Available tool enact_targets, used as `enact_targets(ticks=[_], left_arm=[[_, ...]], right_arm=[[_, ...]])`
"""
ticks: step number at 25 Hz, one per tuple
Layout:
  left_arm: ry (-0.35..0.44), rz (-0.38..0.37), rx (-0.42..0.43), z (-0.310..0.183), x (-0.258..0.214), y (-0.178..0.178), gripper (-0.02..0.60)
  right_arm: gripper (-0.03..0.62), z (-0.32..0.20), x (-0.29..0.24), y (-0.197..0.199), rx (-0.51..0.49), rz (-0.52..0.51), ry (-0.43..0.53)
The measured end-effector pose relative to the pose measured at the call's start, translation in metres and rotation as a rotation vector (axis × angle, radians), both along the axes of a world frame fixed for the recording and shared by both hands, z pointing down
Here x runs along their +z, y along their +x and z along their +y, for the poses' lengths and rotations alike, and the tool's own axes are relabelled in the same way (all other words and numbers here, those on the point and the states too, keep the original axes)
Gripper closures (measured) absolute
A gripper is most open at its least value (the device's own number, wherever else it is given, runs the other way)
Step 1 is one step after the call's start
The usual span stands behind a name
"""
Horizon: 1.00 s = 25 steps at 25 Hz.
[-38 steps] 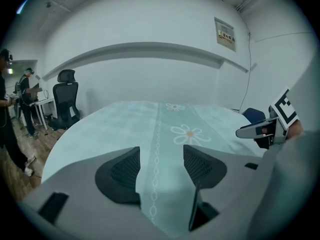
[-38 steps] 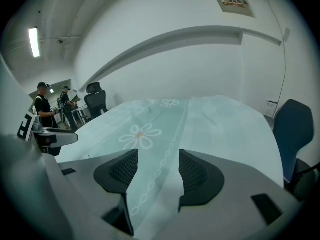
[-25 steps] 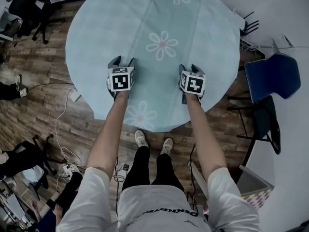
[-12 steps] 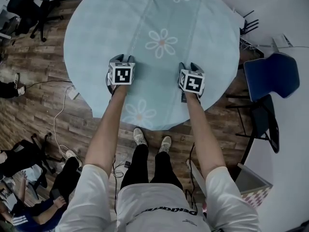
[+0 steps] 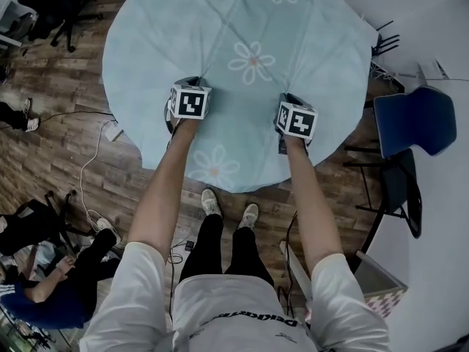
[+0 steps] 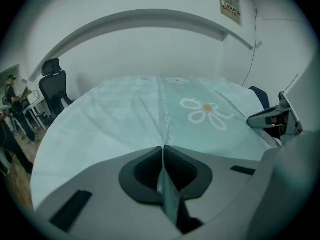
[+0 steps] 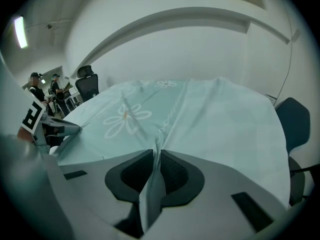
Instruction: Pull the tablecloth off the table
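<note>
The tablecloth (image 5: 242, 20), pale blue-green with white flowers, lies spread over the whole round tabletop, which is hidden under it. Its hem hangs over the edge all around.

The left gripper (image 5: 190, 83) stands on the near left part of the tabletop, a little in from the near edge. Its jaws have just been closing, and in the left gripper view they are almost together, with a thin upright fold of the tablecloth pinched between the pads (image 6: 176, 170).

The right gripper (image 5: 288, 98) stands on the near right part, at about the same distance from the near edge. Its jaws have also just been closing. In the right gripper view a thicker fold of the tablecloth is pressed between its pads (image 7: 170, 176), and a narrow gap stays at the tips.

From each grip a raised crease runs over the cloth toward the far edge. One flower (image 5: 253, 59) lies between the two grippers and a little beyond them.

A blue chair (image 5: 414, 119) stands on the floor (image 5: 51, 123), near the right edge of the tabletop.
</note>
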<state>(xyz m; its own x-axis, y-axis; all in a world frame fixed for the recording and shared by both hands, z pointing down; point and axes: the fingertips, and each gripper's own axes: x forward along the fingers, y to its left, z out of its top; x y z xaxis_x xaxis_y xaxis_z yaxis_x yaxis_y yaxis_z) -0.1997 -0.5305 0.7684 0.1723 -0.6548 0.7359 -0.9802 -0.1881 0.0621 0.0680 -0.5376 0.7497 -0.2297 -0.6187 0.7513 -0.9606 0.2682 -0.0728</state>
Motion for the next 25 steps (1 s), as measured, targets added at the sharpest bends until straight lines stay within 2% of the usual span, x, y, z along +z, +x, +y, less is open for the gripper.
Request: enact_targets(ticks=[4, 9, 14, 20, 25], left_arm=[[-0.01, -0.02, 0.014, 0.005, 0.002, 0.005, 0.566], [-0.01, 0.051, -0.019, 0.02, -0.003, 0.004, 0.566], [-0.004, 0.074, -0.035, 0.043, -0.002, 0.007, 0.568], [0.003, 0.103, -0.083, 0.087, -0.017, -0.003, 0.568], [0.014, 0.119, -0.071, 0.127, -0.015, 0.002, 0.568]], right_arm=[[0.549, 0.009, 0.0, -0.001, 0.005, -0.04, -0.029], [0.556, 0.023, -0.002, -0.005, -0.003, -0.059, -0.039], [0.557, 0.046, 0.0, -0.002, -0.001, -0.093, -0.063], [0.557, 0.089, -0.007, -0.004, -0.004, -0.162, -0.049], [0.557, 0.121, -0.01, -0.002, -0.03, -0.171, -0.051]])
